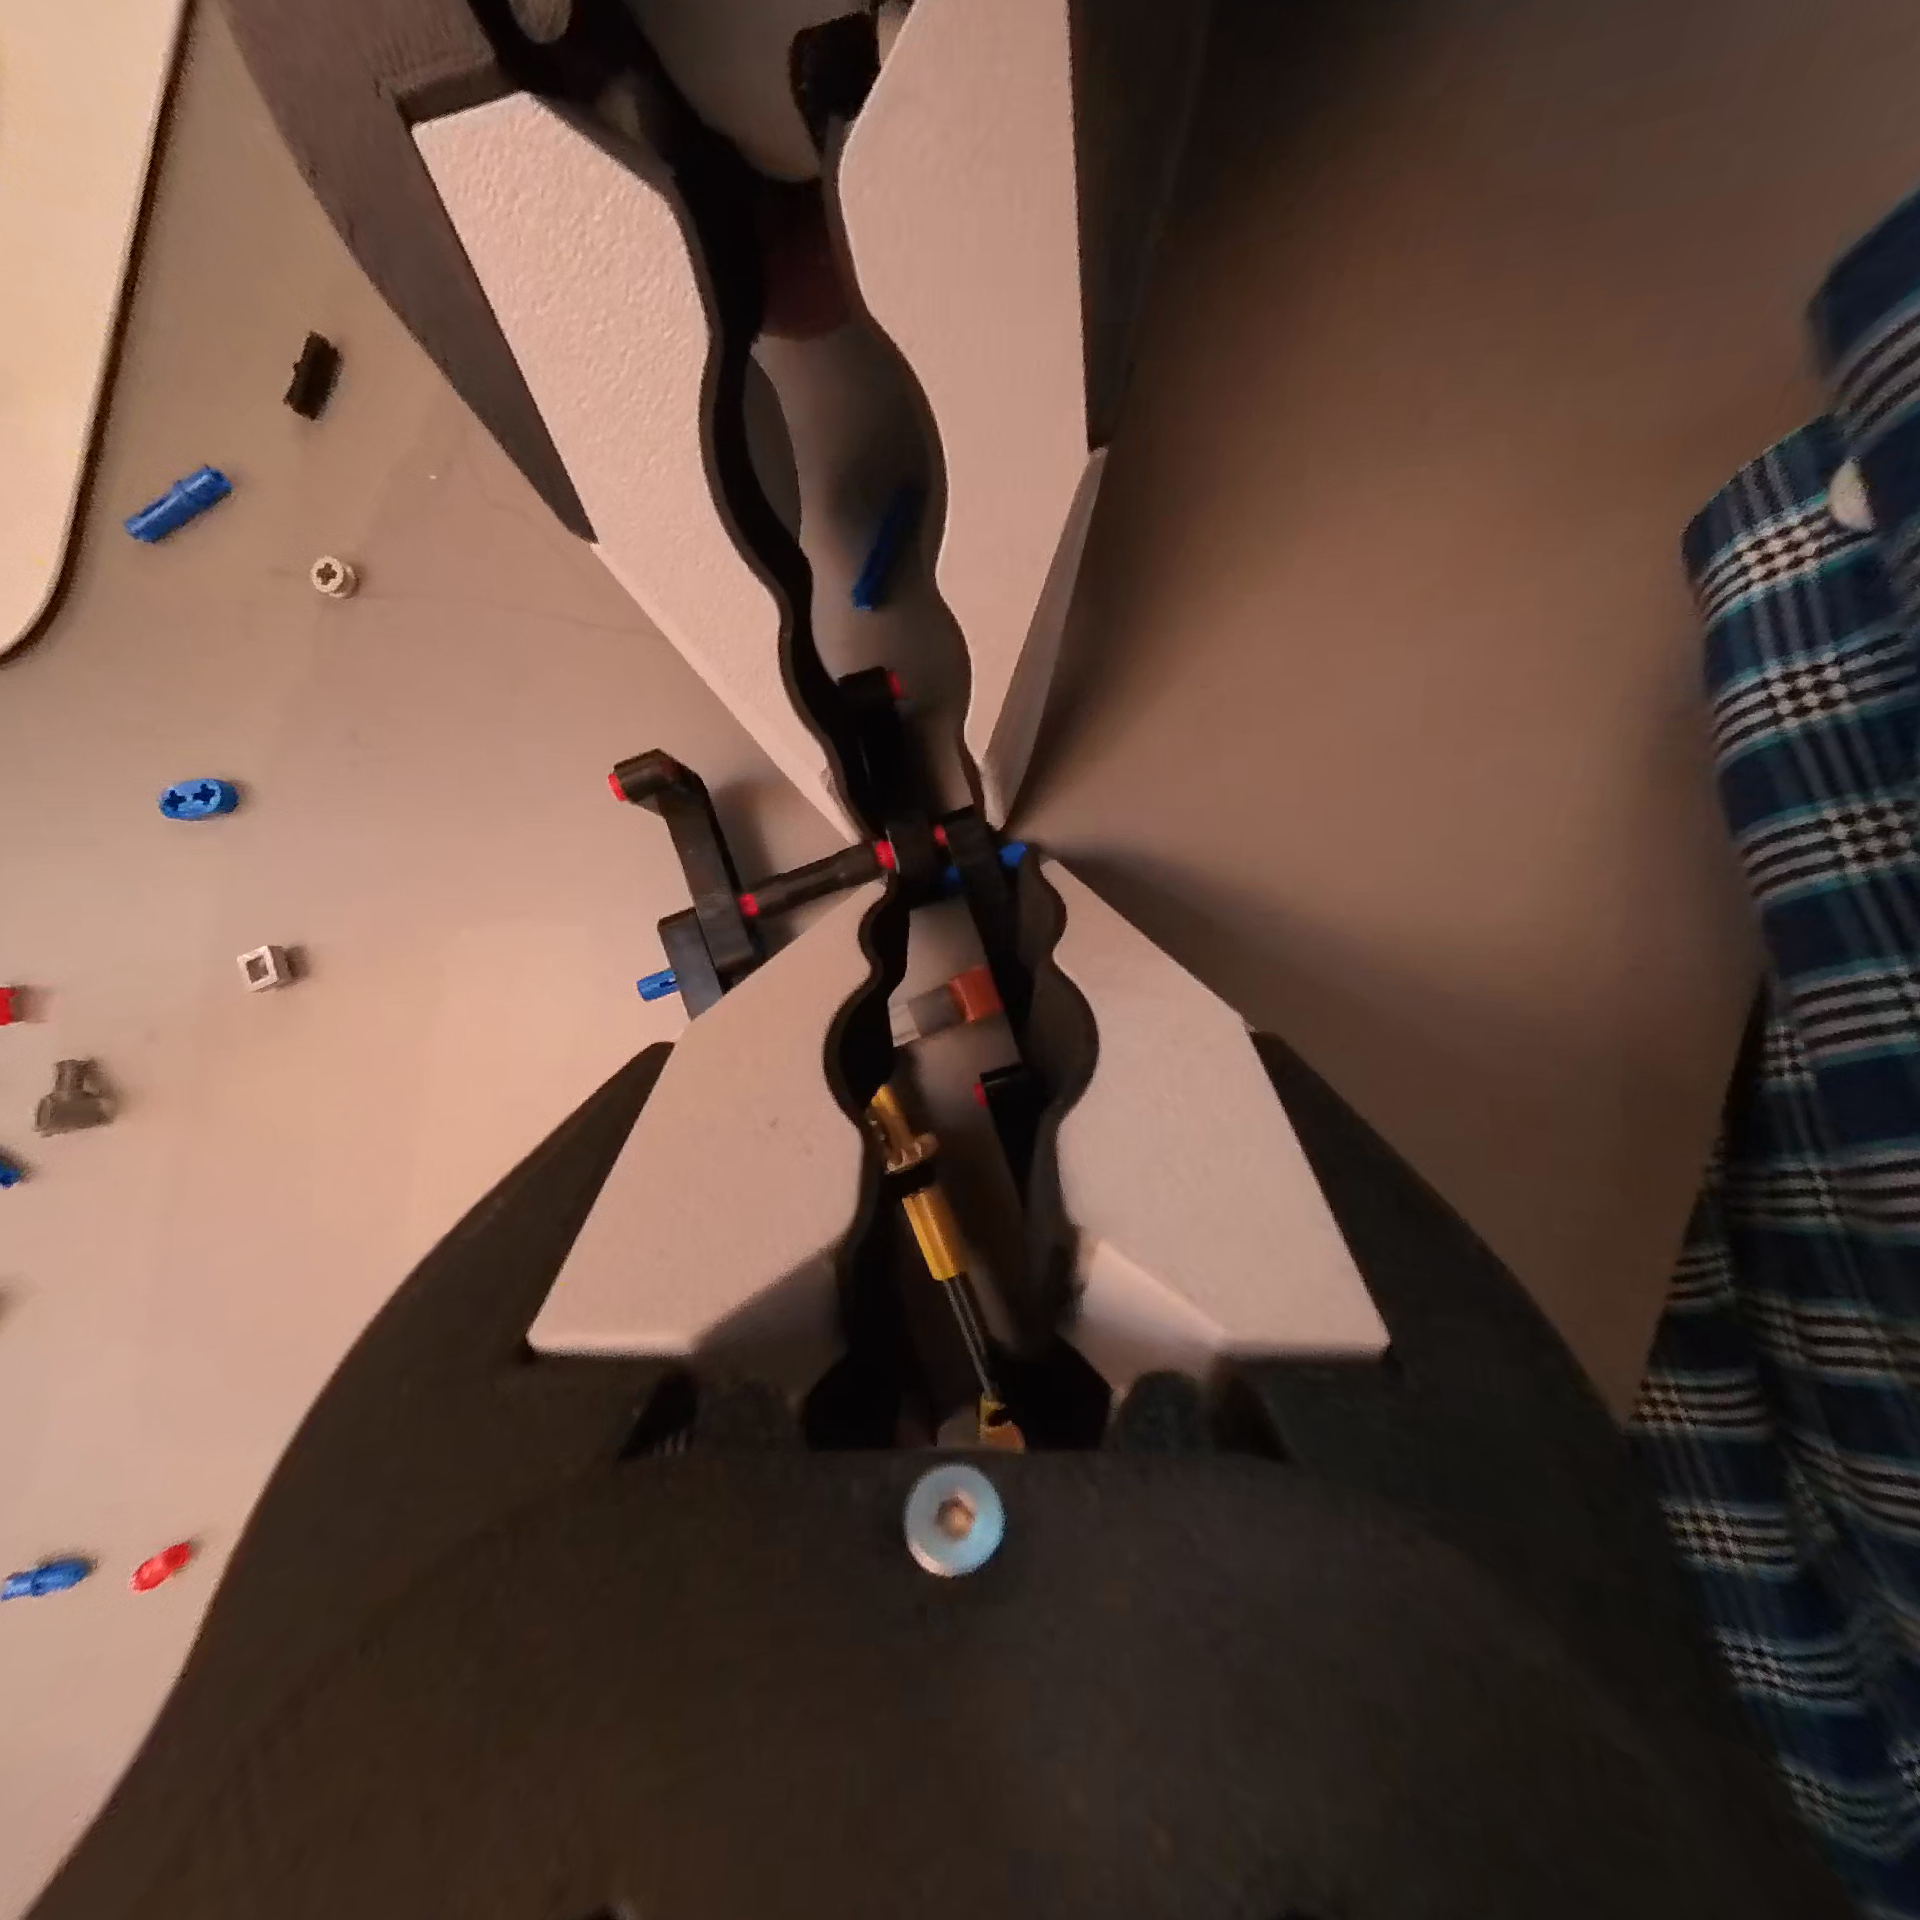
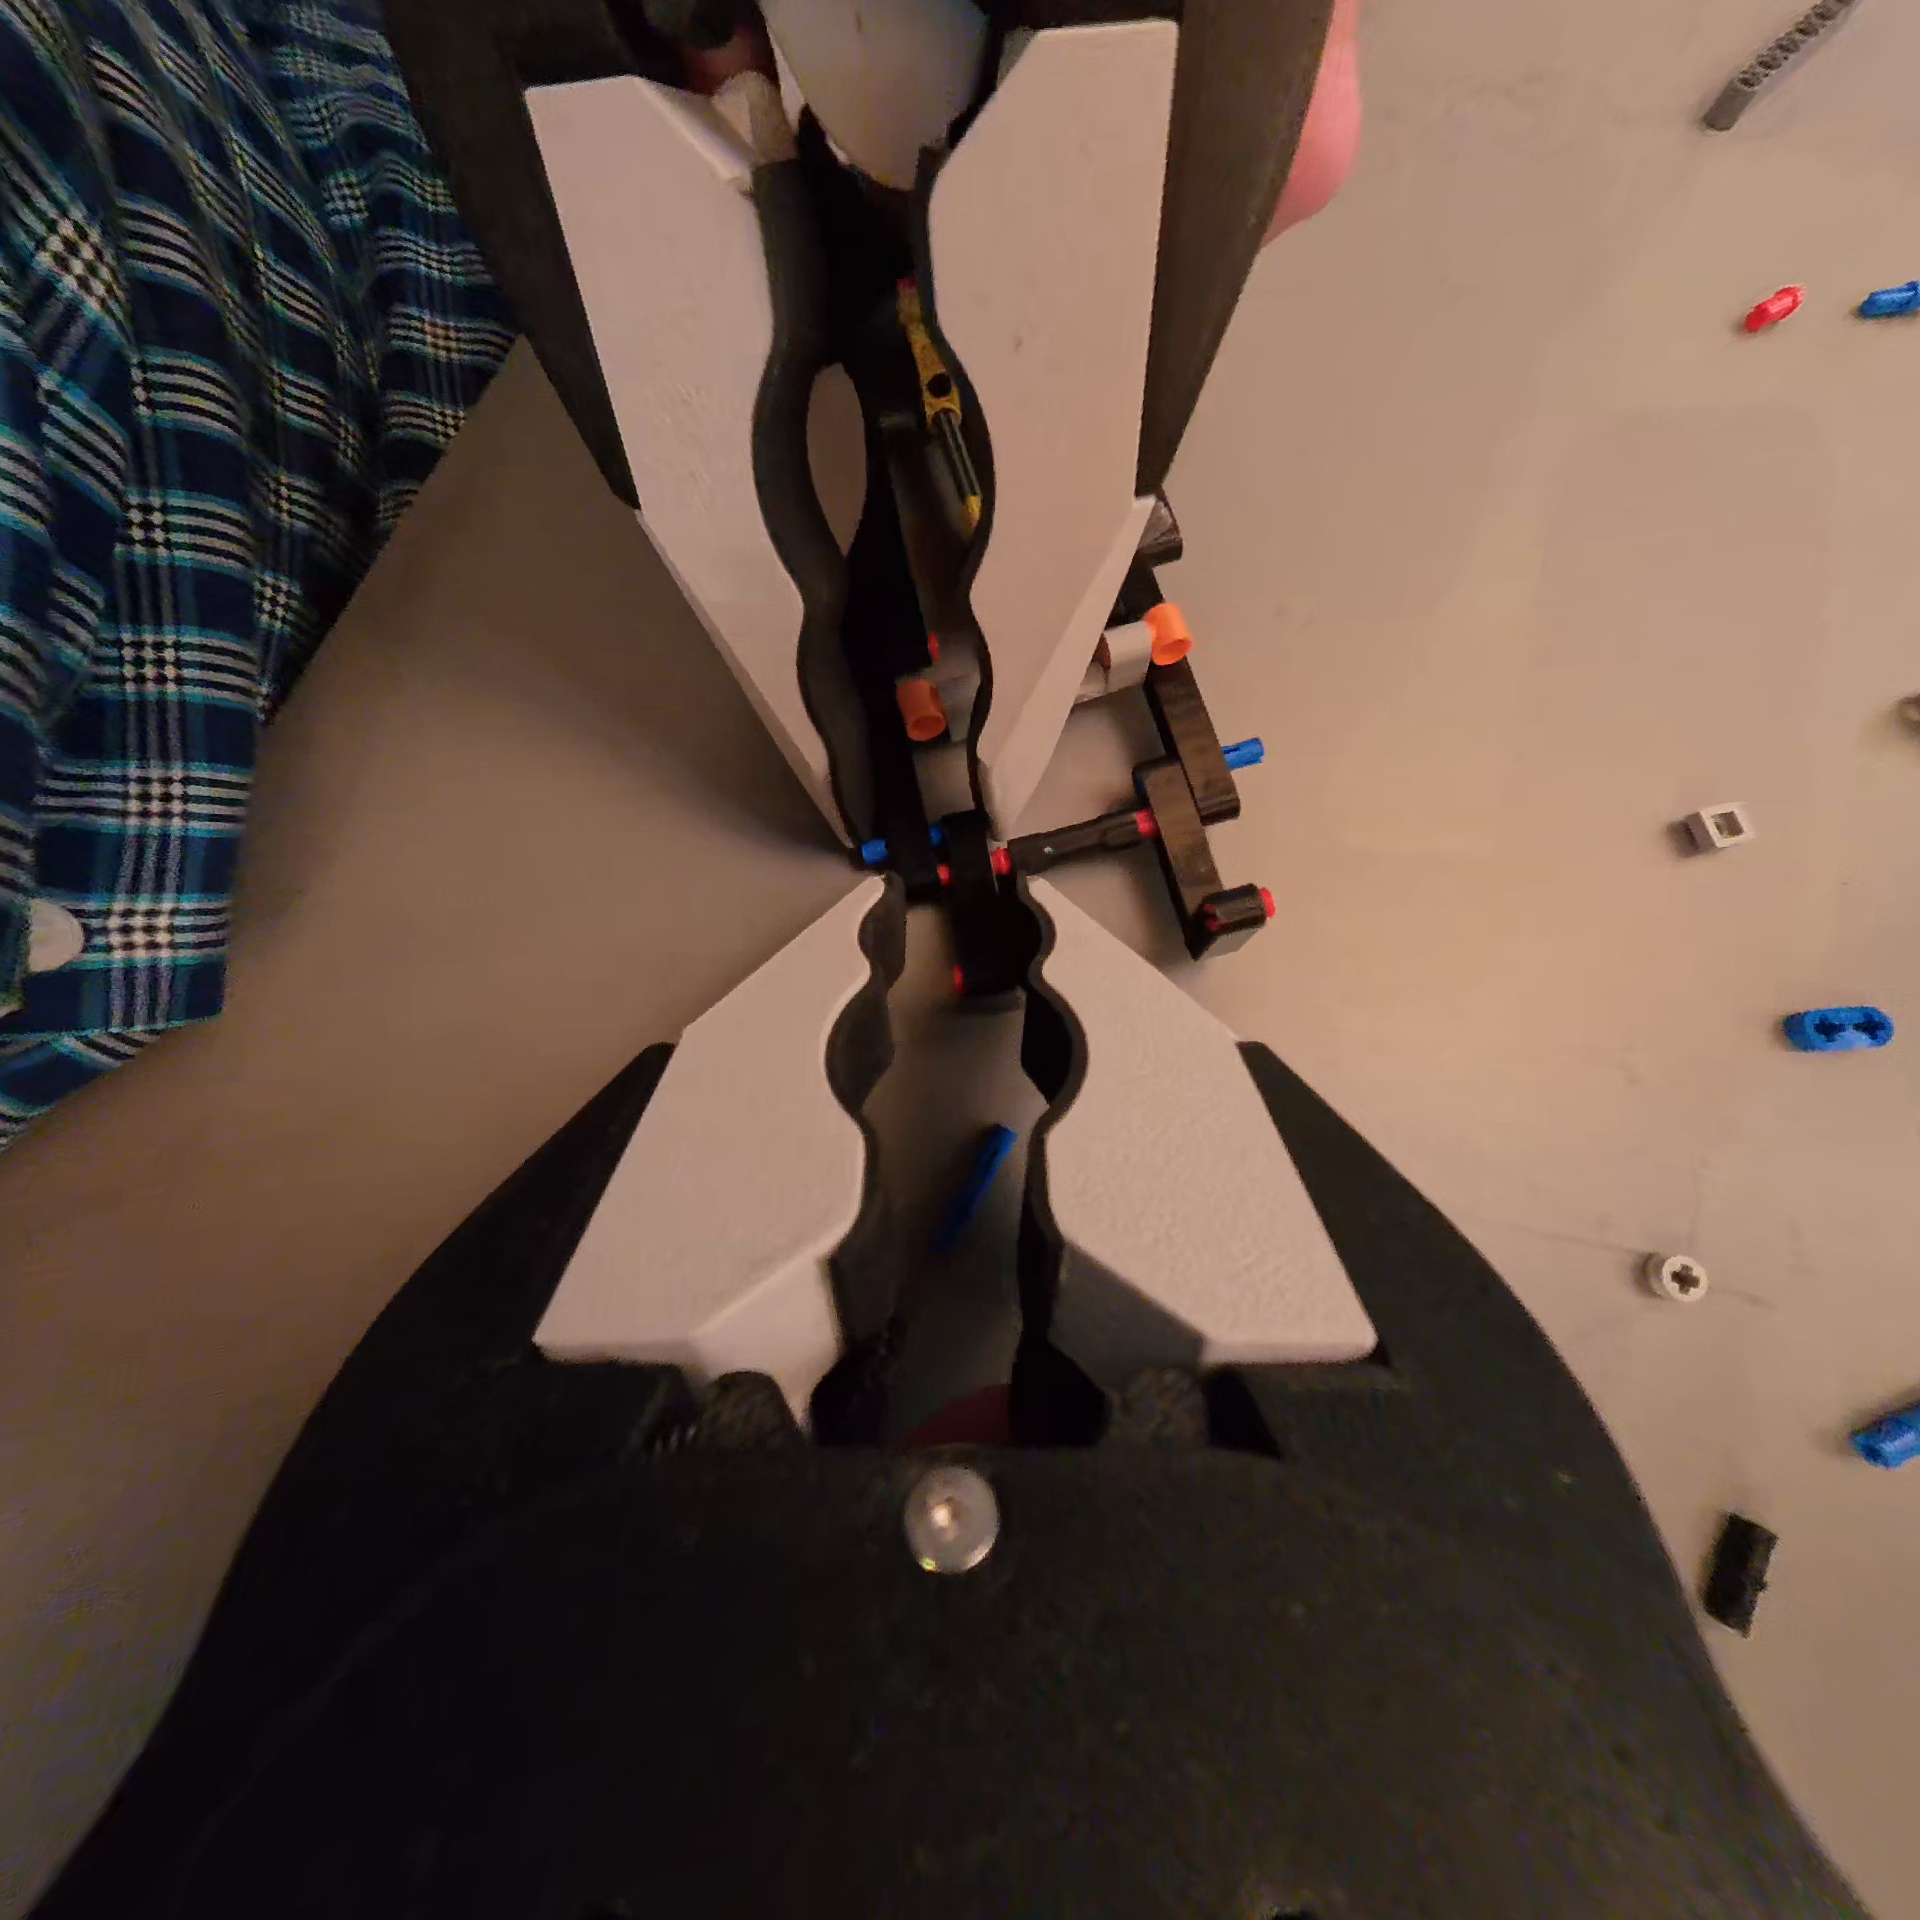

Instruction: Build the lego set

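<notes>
The left gripper (image 1: 940, 894) fills the six o'clock half of its own view, its white fingers (image 1: 727, 1164) drawn close and pinching the black lego assembly (image 1: 707, 883) at picture centre. The right gripper (image 2: 951, 894) does likewise from the six o'clock side of its view, clenched on the same assembly (image 2: 1184, 842), so the two tools meet tip to tip, each appearing at twelve o'clock in the other's camera. A yellow shock-absorber piece (image 1: 930, 1195) runs back between the left fingers toward six o'clock; an orange-and-grey connector (image 1: 951, 1003) sits just above it. The assembly's black frame, studded with red and blue pins, juts out toward nine o'clock in the left view and three o'clock in the right, held above the grey table (image 1: 416, 727). A blue pin (image 2: 971, 1184) lies on the table below the right fingers. Farther off, loose parts are scattered: a blue two-hole connector (image 2: 1834, 1029), a small grey square brick (image 2: 1714, 828), a round grey bush (image 2: 1675, 1276), a red pin (image 2: 1771, 309). A plaid shirt (image 1: 1818, 935) borders the scene.
</notes>
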The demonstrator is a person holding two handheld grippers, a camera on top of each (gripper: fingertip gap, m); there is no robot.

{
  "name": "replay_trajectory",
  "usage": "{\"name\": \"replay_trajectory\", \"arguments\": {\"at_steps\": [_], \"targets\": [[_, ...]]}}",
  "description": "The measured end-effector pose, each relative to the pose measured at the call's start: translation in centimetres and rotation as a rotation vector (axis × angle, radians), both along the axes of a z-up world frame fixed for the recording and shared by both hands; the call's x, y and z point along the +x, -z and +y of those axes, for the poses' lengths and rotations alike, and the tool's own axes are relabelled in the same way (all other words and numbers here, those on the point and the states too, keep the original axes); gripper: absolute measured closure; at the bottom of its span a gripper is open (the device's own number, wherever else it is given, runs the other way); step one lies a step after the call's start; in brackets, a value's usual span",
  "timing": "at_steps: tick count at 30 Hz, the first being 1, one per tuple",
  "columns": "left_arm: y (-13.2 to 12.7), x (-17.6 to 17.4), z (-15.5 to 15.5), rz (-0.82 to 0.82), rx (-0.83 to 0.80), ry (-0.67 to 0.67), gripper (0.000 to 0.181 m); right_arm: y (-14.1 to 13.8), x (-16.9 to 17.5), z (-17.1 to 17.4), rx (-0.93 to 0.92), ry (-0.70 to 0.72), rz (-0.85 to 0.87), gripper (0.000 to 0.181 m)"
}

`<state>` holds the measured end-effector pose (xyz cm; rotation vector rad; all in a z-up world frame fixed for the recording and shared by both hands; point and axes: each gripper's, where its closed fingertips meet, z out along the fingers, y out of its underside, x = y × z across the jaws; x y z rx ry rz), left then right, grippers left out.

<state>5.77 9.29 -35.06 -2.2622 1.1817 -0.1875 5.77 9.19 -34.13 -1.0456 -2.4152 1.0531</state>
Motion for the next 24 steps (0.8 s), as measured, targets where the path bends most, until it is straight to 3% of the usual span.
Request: {"name": "replay_trajectory", "arguments": {"at_steps": [4,10,15,19,24], "targets": [[-0.1,-0.1,0.0,0.009,0.032,-0.019,0.16,0.0,-0.1,-0.1,-0.004,-0.001,0.0,0.162],[-1.3,-1.1,0.3,0.012,0.123,-0.097,0.143,-0.6,-0.3,0.2,-0.008,0.029,0.041,0.153],[-1.9,-1.5,0.8,0.045,0.174,-0.122,0.11,-1.4,-0.2,0.5,0.021,0.032,0.064,0.15],[-0.9,-2.3,1.1,0.057,0.083,-0.157,0.096,-2.6,-0.9,1.0,0.088,0.034,0.102,0.127],[-0.1,-1.8,1.0,0.045,-0.017,-0.175,0.094,-0.6,-1.3,1.2,0.228,-0.038,-0.009,0.104]]}}
